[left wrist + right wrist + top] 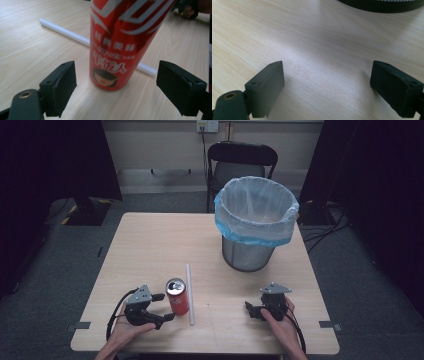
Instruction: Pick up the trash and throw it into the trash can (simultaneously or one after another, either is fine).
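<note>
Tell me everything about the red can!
The red metal drink can stands upright on the light wooden table, silver top facing up. White lettering and a small cartoon face mark its shiny side. A white plastic tube lies just beside it. The left gripper is open around it, fingers not touching.

The can (177,296) stood upright just ahead of the left gripper (165,307), between its wide-spread jaws with clear gaps on both sides. Just beyond the can a white tube (189,294) lay across the table (150,245), barring a low sweep to the right. Bare wood lay before the right gripper (248,309), jaws apart, up to the bin (255,222), which blocked the far right part of the table. The far left stood open.
</note>
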Tool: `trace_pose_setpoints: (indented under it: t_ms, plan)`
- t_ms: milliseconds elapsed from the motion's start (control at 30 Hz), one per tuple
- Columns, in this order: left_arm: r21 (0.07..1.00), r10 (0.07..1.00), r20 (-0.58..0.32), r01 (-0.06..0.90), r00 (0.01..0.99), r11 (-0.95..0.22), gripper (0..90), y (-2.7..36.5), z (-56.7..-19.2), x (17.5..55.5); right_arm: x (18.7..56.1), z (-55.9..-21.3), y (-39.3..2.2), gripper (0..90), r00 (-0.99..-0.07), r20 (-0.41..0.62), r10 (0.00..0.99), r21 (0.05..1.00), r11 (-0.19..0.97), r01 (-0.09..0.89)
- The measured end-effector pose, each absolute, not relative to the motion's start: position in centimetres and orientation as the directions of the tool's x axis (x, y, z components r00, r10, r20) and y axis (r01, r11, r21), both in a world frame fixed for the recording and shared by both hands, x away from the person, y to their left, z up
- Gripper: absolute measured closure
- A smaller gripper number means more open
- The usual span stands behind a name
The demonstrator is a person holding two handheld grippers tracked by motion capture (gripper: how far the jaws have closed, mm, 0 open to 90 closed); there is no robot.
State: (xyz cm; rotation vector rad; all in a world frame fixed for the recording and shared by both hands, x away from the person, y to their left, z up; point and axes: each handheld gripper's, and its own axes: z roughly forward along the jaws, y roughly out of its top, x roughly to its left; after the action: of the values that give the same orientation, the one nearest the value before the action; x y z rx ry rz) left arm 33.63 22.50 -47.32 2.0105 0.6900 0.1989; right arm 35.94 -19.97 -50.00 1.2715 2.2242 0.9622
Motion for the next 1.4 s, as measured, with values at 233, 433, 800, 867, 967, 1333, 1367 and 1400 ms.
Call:
trace_pose_setpoints:
  t_ms: [233, 433, 800, 867, 967, 1333, 1367, 1400]
  plan:
    - [0.854, 0.543, -0.122, 0.367, 0.831, -0.369, 17.5, 21.4, -46.6, 34.0, 35.9, -50.0, -19.9, 11.3, -0.502, -0.006, 0.865, 0.731, 0.346, 0.588]
    - [0.833, 0.532, -0.12, 0.377, 0.838, -0.405, 17.1, 20.5, -46.7, 34.5, 35.9, -50.0, -19.9, 11.3, -0.501, -0.006, 0.865, 0.732, 0.346, 0.588]
    - [0.803, 0.517, -0.102, 0.377, 0.85, -0.461, 15.9, 18.3, -46.5, 35.7, 35.9, -50.0, -19.9, 11.3, -0.499, -0.007, 0.867, 0.73, 0.345, 0.59]
    - [0.804, 0.523, -0.104, 0.381, 0.846, -0.456, 16.7, 18.3, -46.8, 35.7, 35.9, -50.0, -19.9, 11.3, -0.499, -0.008, 0.867, 0.731, 0.345, 0.589]
    - [0.799, 0.531, -0.1, 0.386, 0.841, -0.461, 22.5, 18.4, -47.0, 35.7, 35.9, -50.0, -19.9, 11.3, -0.498, -0.007, 0.867, 0.73, 0.344, 0.59]
    - [0.8, 0.53, -0.106, 0.389, 0.841, -0.457, 33.7, 18.7, -47.0, 35.6, 35.9, -50.0, -19.9, 11.3, -0.499, -0.007, 0.867, 0.73, 0.345, 0.59]
    - [0.802, 0.531, -0.092, 0.378, 0.842, -0.461, 34.0, 18.6, -47.0, 35.5, 35.9, -50.0, -19.9, 11.3, -0.499, -0.007, 0.867, 0.73, 0.345, 0.59]
    - [0.806, 0.53, -0.099, 0.38, 0.842, -0.454, 34.0, 18.6, -47.0, 35.5, 35.9, -50.0, -19.9, 11.3, -0.498, -0.007, 0.867, 0.731, 0.344, 0.59]
